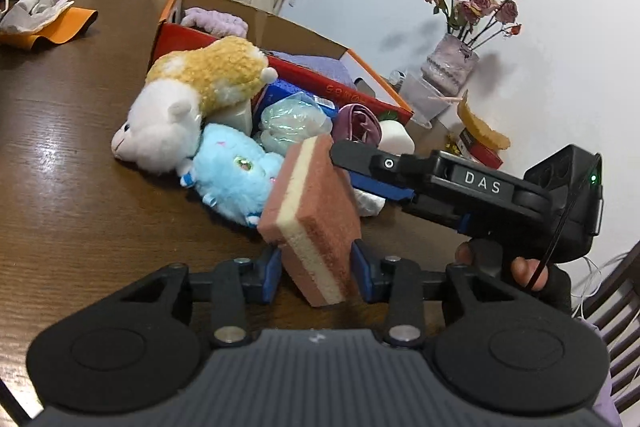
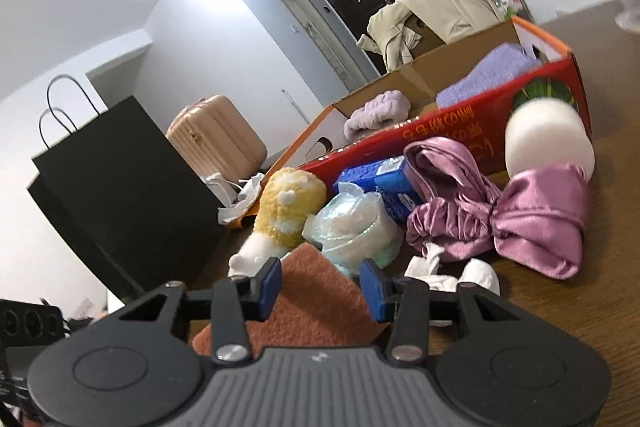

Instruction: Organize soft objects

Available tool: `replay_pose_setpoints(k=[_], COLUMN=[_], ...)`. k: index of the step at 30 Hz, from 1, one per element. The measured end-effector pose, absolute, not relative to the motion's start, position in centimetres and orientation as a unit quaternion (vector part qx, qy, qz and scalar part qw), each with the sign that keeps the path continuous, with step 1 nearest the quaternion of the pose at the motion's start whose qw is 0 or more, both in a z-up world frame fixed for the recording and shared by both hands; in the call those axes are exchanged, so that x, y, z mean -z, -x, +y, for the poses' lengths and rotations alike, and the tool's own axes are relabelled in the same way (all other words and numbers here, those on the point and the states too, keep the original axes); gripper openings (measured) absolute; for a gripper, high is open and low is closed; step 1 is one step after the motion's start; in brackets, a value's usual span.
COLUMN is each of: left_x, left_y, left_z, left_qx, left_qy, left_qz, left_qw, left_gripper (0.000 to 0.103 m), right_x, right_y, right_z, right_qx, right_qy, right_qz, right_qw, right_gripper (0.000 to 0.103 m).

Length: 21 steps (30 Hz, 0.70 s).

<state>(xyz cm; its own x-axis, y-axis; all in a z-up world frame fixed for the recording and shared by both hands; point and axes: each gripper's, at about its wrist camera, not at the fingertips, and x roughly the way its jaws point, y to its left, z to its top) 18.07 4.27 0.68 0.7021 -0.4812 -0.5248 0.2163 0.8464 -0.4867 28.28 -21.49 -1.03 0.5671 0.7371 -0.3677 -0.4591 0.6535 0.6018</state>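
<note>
My left tool [image 1: 316, 273] grips the pink-and-cream sponge [image 1: 312, 223], blue pads pressed on both flat sides, the block tilted up over the brown worktop [image 1: 72, 195]. My right tool [image 1: 344, 163] comes in from the right and meets the sponge's top corner; its own camera shows that sponge [image 2: 316, 299] between the blue fingers [image 2: 271, 285], though I can't quite tell whether the pads there actually bite or only flank it. A gloved hand [image 1: 520, 267] carries that right tool.

Just past the sponge lies the blue plush [image 1: 236, 175], and leaning over it the yellow-and-white plush [image 1: 188, 95]. Beside them sits a clear bag of pale stuff [image 1: 294, 125], then a blue packet [image 2: 384, 179], a mauve satin cloth [image 2: 496, 211] and a white foam roll [image 2: 548, 135].

Behind the pile stands the red-sided cardboard box [image 1: 320, 83] with lilac towels [image 2: 480, 75] inside. Farther still, a vase of dried roses [image 1: 460, 47] by the wall.
</note>
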Motion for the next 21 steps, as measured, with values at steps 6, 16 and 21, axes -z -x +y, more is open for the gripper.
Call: replay_pose_setpoints(k=[6,16,21], left_x=[-1.1,-0.2,0.1], left_y=[-19.8,-22.4,-22.0], left_z=[4.0,2.7,3.0], left_qx=[0.227,0.227,0.239], left_qy=[0.206,0.190,0.201], left_qz=[0.343,0.367,0.375], left_qw=[0.888,0.882,0.873], left_gripper=[0.037,0.049,0.034], right_x=[0.9,0.0,1.2], right_y=[-24.8,-20.5,-21.8], right_z=[-24.6,-26.6,-26.7], right_qx=[-0.325,-0.249,-0.241], right_qy=[-0.219,-0.178,-0.211], right_qz=[0.310,0.311,0.324], right_qw=[0.866,0.900,0.890], right_gripper=[0.030,0.022,0.025])
